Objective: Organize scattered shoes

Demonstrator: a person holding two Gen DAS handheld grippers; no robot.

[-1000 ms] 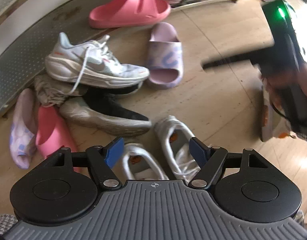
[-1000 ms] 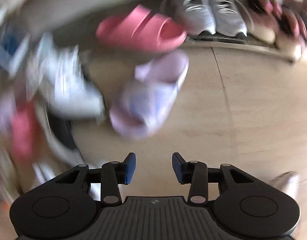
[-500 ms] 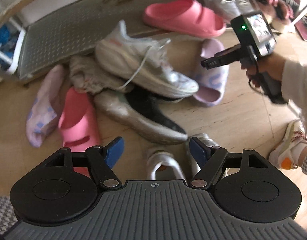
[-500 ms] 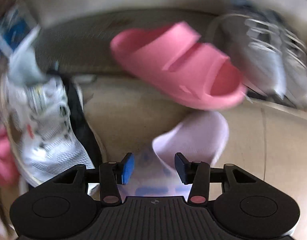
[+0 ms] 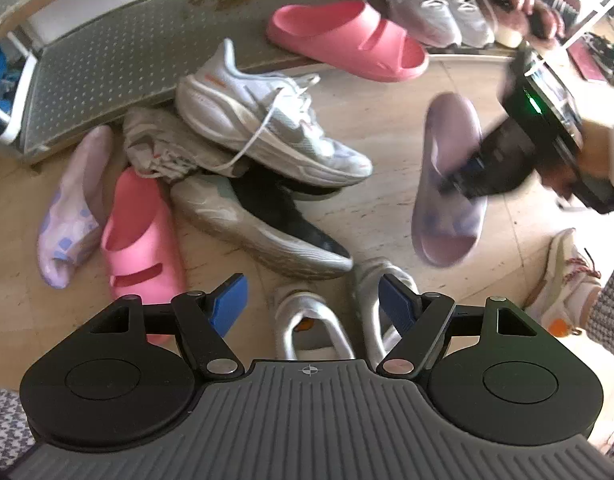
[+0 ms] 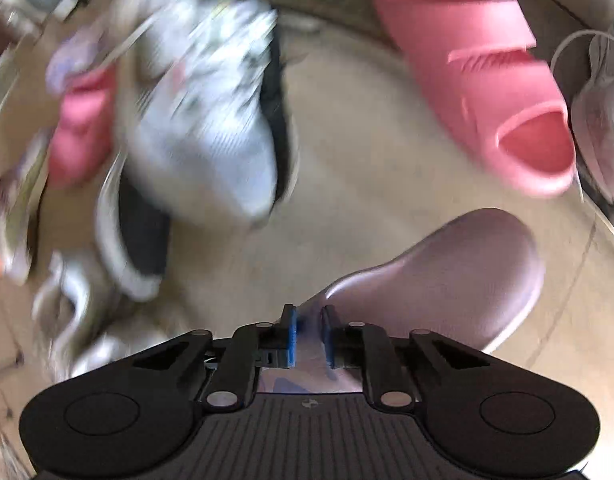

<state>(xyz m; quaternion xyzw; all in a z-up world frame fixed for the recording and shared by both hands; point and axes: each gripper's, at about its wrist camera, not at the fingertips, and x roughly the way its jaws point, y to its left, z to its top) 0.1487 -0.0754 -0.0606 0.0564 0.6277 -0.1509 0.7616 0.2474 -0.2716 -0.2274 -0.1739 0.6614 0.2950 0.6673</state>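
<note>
On the wooden floor lies a lilac slide (image 5: pixel 447 216), seen close up in the right wrist view (image 6: pixel 447 264). My right gripper (image 6: pixel 309 332) points down onto it; its jaws are closing, with the slide's strap edge pinched between the blue pads (image 6: pixel 292 334). From the left wrist view that right gripper (image 5: pixel 463 178) sits over the slide's strap. My left gripper (image 5: pixel 311 304) hangs open above a pair of white shoes (image 5: pixel 307 320), holding nothing. Its mate, a second lilac slide (image 5: pixel 73 208), lies far left beside a pink slide (image 5: pixel 141 236).
A white sneaker (image 5: pixel 267 124) is piled on a black and grey sneaker (image 5: pixel 263 224). Another pink slide (image 5: pixel 347 40) rests by the perforated metal shelf (image 5: pixel 107 60). Grey sneakers (image 5: pixel 427 4) and fuzzy slippers (image 5: pixel 523 4) stand at the back. A person's shod foot (image 5: pixel 567 280) is at right.
The right gripper dropped onto the lilac slide, rolled, and its jaws came together on the strap. The left gripper drifted slightly and stayed open.
</note>
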